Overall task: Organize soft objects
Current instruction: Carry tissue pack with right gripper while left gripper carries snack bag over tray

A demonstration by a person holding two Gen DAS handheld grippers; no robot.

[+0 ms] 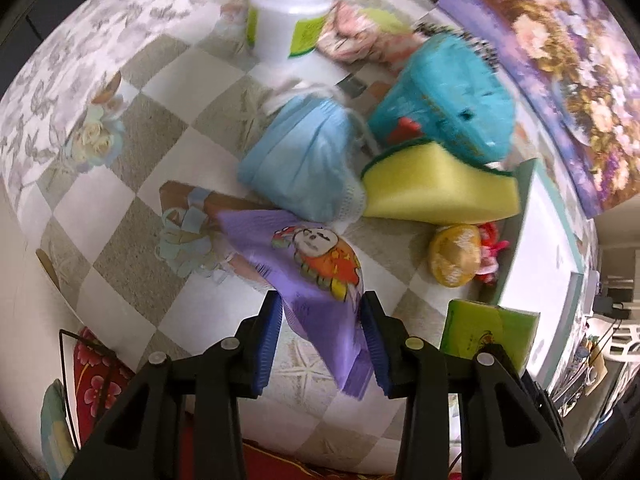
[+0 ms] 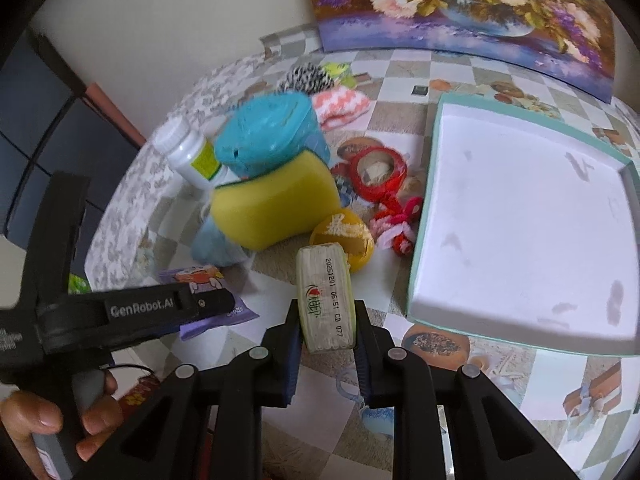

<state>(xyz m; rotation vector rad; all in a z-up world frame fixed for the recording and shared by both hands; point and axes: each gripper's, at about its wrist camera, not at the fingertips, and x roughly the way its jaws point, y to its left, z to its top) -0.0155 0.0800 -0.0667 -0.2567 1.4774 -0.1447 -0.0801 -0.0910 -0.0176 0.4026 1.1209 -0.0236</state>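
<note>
My left gripper [image 1: 322,320] is shut on a purple tissue pack [image 1: 316,280] with a cartoon print, held over the checked tablecloth. My right gripper [image 2: 326,320] is shut on a green-and-white tissue pack [image 2: 326,296], which also shows in the left wrist view [image 1: 490,330]. A pile lies beyond: yellow sponge [image 1: 436,184], teal plush [image 1: 448,108], blue face mask [image 1: 304,160], yellow ball [image 1: 454,254], a red and pink knitted toy [image 2: 384,184] and a pink knit cloth [image 2: 340,108]. A shallow white tray with a teal rim [image 2: 520,216] lies at the right.
A white pill bottle [image 1: 292,4] stands at the back of the pile. A flower painting [image 2: 460,4] leans against the wall behind the tray. The left gripper's body [image 2: 120,312] crosses the left of the right wrist view. The table edge runs along the left.
</note>
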